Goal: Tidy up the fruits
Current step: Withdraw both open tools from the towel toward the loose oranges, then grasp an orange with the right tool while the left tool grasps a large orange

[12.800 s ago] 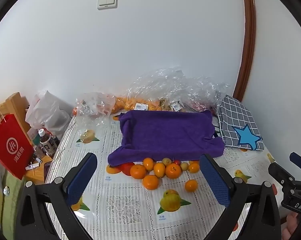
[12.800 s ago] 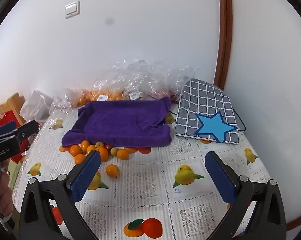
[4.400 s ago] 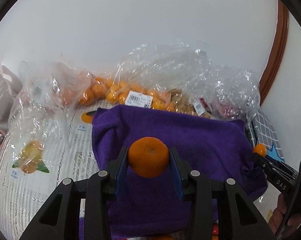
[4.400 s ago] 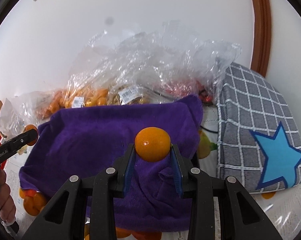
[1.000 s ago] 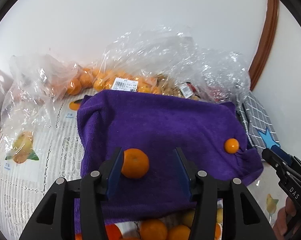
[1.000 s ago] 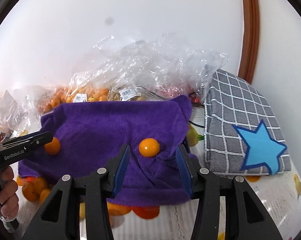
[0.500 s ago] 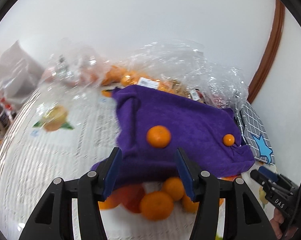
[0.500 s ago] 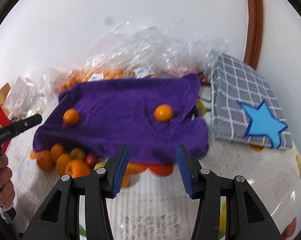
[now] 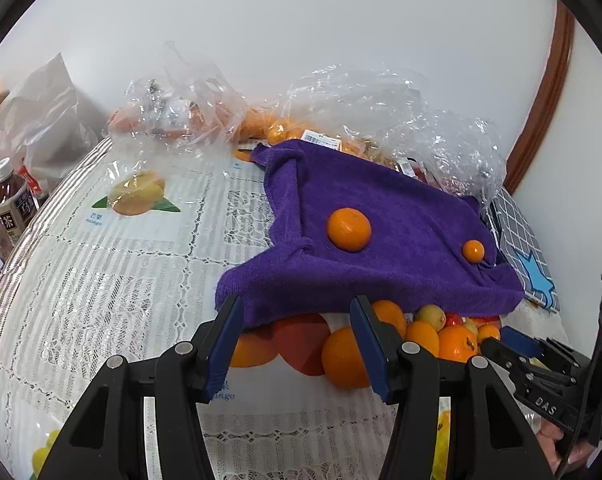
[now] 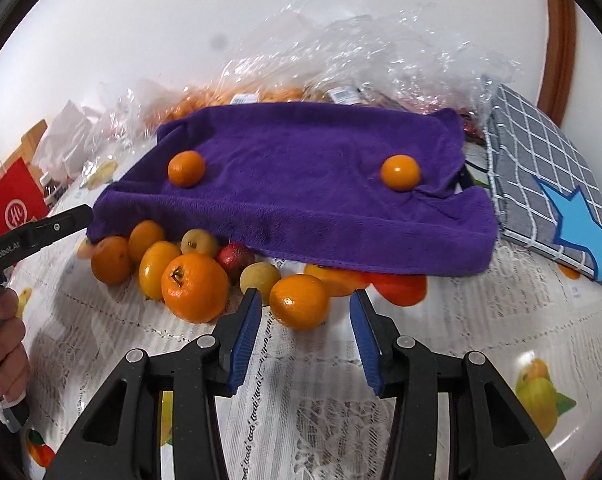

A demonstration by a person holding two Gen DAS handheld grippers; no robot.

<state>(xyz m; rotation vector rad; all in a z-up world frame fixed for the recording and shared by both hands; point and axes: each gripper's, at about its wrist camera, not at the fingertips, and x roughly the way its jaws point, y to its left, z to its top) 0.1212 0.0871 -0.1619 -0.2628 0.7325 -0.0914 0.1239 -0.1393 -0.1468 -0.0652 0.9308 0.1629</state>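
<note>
- Left tongs (image 9: 297,340) are hovering spread and empty over the near hem of the purple towel (image 9: 389,240).
- Right tongs (image 10: 303,334) are gaping empty, with a loose orange (image 10: 299,307) sitting between the tips.
- Two oranges are resting on the towel: one (image 10: 186,168) at 10 o'clock, another (image 10: 400,172) at 2 o'clock.
- A fruit pile (image 10: 173,264) is lying on the tabletop (image 10: 321,408).

Black plastic arms studded with silver screws and tipped with blue ribbed pads are being shown on the left gripper (image 9: 297,344) and right gripper (image 10: 303,334). White lettering is being displayed; bare skin of a hand (image 10: 6,346) is being shown.
</note>
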